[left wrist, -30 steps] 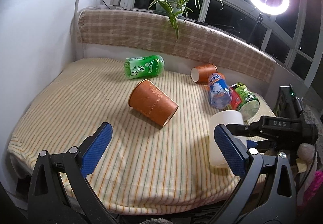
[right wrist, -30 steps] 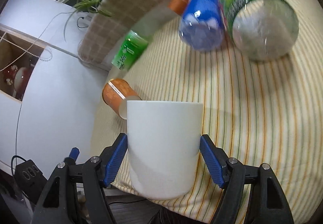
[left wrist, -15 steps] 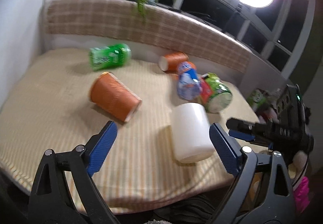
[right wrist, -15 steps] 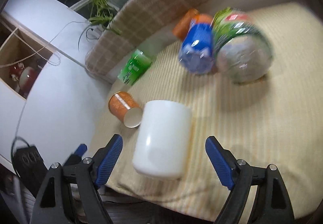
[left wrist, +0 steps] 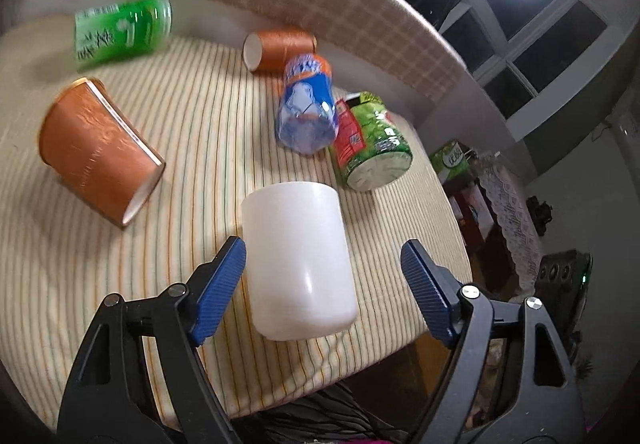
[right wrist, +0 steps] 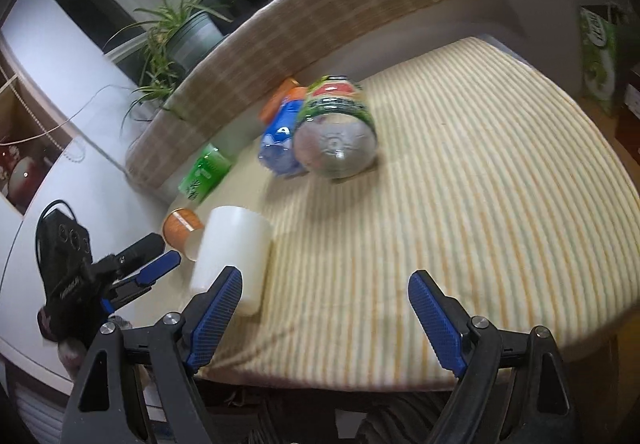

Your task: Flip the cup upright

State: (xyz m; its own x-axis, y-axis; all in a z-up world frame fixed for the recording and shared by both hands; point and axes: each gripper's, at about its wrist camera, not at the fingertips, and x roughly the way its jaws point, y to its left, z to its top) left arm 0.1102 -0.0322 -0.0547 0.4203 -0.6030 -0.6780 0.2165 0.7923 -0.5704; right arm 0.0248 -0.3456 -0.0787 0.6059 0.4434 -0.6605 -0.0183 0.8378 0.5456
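A white cup (left wrist: 298, 260) stands on the striped cloth near the table's front edge; its flat top face shows no opening, so it looks upside down. My left gripper (left wrist: 324, 288) is open with its jaws on either side of the cup, the left pad close to the cup's wall. In the right wrist view the cup (right wrist: 232, 250) is at the left, beside my open, empty right gripper (right wrist: 326, 314), which has backed away from it. The left gripper (right wrist: 154, 270) shows there too.
A large orange paper cup (left wrist: 96, 152) lies on its side to the left. A small orange cup (left wrist: 278, 48), a blue bottle (left wrist: 306, 110), a green-labelled jar (left wrist: 372, 142) and a green can (left wrist: 120, 30) lie behind. The table edge (left wrist: 360, 356) is close in front.
My right gripper opened, let go of the white cup and pulled back to the right. My left gripper moved in to the right until its jaws straddle the cup.
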